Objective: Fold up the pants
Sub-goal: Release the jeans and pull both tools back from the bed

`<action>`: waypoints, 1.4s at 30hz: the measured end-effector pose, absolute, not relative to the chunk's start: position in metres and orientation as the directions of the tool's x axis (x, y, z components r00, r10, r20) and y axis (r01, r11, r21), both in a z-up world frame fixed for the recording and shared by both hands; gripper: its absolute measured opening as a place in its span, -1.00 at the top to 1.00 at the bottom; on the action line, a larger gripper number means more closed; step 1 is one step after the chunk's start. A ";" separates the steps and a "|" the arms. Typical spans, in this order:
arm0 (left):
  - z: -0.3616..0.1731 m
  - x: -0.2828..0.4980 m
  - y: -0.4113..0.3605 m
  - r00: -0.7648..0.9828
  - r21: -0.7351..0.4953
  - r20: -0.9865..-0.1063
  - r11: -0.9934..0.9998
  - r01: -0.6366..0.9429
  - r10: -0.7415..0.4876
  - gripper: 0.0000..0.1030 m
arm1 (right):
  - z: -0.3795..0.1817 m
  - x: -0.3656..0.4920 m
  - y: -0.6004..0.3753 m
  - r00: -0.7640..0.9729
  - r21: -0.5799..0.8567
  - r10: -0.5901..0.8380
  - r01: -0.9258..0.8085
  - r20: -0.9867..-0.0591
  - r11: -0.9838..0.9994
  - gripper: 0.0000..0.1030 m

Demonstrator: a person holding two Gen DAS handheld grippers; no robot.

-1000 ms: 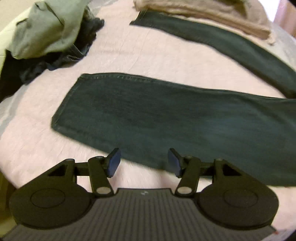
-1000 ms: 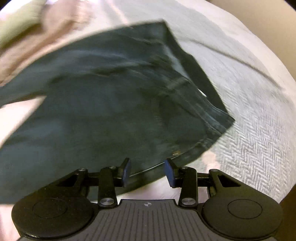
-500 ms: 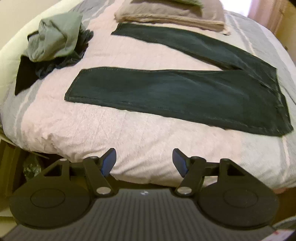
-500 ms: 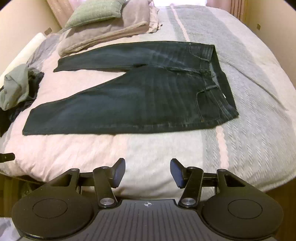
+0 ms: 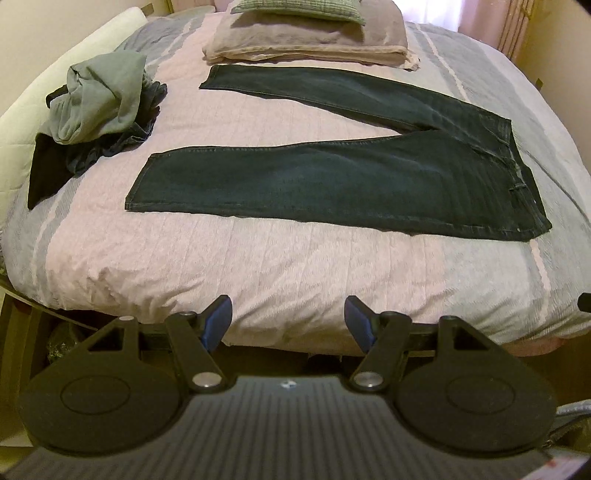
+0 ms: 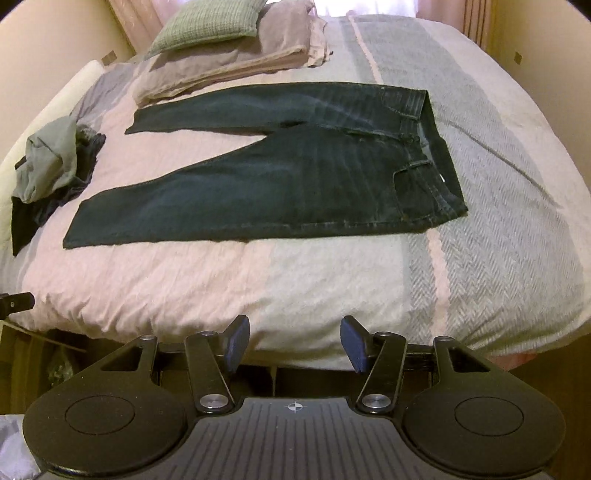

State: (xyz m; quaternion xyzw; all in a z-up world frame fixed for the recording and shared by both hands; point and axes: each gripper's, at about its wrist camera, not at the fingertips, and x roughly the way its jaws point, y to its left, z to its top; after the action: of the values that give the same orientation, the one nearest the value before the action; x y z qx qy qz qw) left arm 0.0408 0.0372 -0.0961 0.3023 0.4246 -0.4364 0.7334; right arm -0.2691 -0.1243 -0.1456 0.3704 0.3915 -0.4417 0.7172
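Note:
Dark blue jeans (image 5: pixel 332 181) lie flat on the bed, legs spread in a V toward the left and the waistband at the right; the right wrist view shows the same jeans (image 6: pixel 295 177). My left gripper (image 5: pixel 288 325) hangs open in front of the bed's near edge, well short of the jeans, with nothing between its fingers. My right gripper (image 6: pixel 293 343) is open too, held off the near edge of the bed below the waist end, and holds nothing.
The bed (image 5: pixel 258 266) has a pink and grey striped cover. A heap of green and dark clothes (image 5: pixel 99 107) sits at the left side. Folded blankets with a green cushion (image 5: pixel 306 33) lie at the head. Walls close in on both sides.
Both grippers have pulled back from just above the jeans to beyond the bed's near edge. The jeans stay spread flat. Both stay open.

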 end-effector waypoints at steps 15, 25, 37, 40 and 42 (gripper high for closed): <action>-0.100 0.055 0.030 0.235 0.073 -0.898 0.399 0.914 -0.372 -0.24 | -0.148 -0.250 -0.125 0.293 0.183 -0.335 0.928 -0.896 0.323 -0.01; -0.099 0.058 0.017 0.236 0.081 -0.898 0.389 0.918 -0.371 -0.24 | -0.148 -0.246 -0.133 0.292 0.184 -0.334 0.930 -0.897 0.318 -0.01; -0.097 0.055 0.014 0.236 0.076 -0.900 0.402 0.912 -0.366 -0.24 | -0.148 -0.251 -0.140 0.297 0.187 -0.327 0.926 -0.897 0.327 -0.01; -0.098 0.057 0.012 0.240 0.076 -0.900 0.413 0.908 -0.364 -0.25 | -0.147 -0.249 -0.143 0.299 0.187 -0.325 0.924 -0.897 0.333 -0.01; -0.099 0.061 0.008 0.238 0.070 -0.899 0.417 0.906 -0.367 -0.29 | -0.147 -0.246 -0.147 0.298 0.188 -0.319 0.924 -0.900 0.332 -0.01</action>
State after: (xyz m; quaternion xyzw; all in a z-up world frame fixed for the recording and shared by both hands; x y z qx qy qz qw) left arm 0.0608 0.0080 -0.0993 0.3120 0.4323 -0.4405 0.7223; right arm -0.2464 -0.1470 -0.1474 0.3782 0.4000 -0.4373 0.7112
